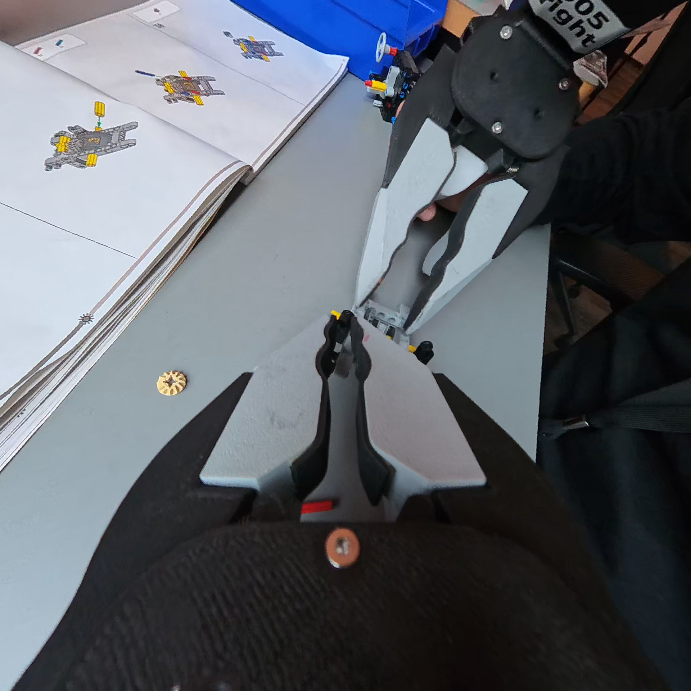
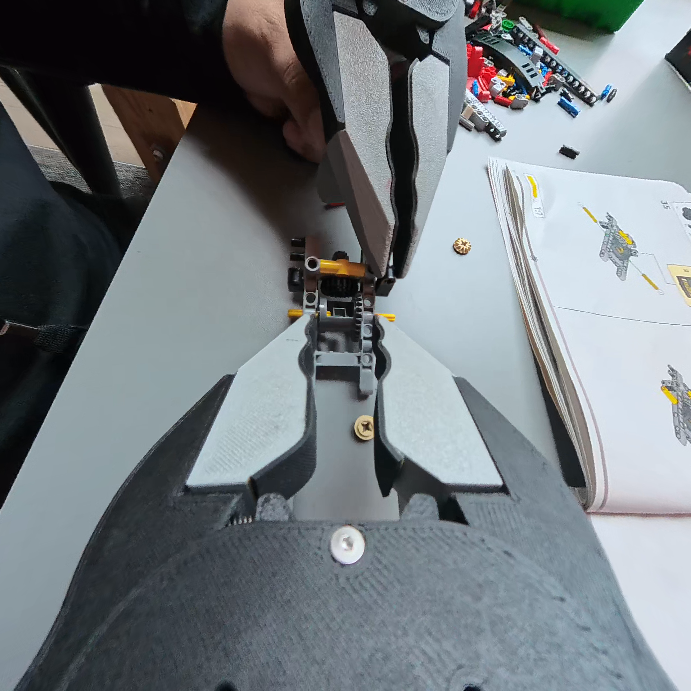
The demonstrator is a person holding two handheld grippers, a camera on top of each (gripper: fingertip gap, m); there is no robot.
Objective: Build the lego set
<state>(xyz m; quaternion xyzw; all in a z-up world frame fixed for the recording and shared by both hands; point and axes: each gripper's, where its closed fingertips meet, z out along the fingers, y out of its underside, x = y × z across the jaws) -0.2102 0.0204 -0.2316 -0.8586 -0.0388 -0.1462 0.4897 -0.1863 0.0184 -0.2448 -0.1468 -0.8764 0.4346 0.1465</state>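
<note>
Left gripper point(image 1: 346, 329) in the left wrist view is pinching a small black pin piece point(image 1: 342, 322) at its fingertips, jaws nearly together around it, hovering right at the grey lego frame assembly point(image 1: 387, 318). Right gripper point(image 1: 385, 314) is coming in from the top right, its tips clamping the far end of that assembly, all of it sitting near the right edge of the grey table point(image 1: 261, 280). Tan bevel gear point(image 1: 171, 382) is lying loose on the table left of the left gripper, near the open instruction booklet point(image 1: 112, 179). Small partly built lego chunk point(image 1: 392, 86) is standing far back beside a blue bin point(image 1: 336, 26). Red piece point(image 1: 317, 507) is showing between the finger bases.

Right wrist view: right gripper point(image 2: 342, 325) is squeezing the grey frame point(image 2: 342, 336) by its two side beams, jaws partly closed on it. Yellow connector point(image 2: 342, 267) and black gears point(image 2: 338, 288) are sitting at the frame's far end. Left gripper point(image 2: 387, 275) is pointing down from above, tips touching the frame's far right corner with the black piece. One tan gear point(image 2: 364, 429) is lying between the right gripper's fingers, another point(image 2: 462, 245) farther off near the booklet point(image 2: 598, 318). Loose lego pile point(image 2: 523, 74) is spreading across the far table
</note>
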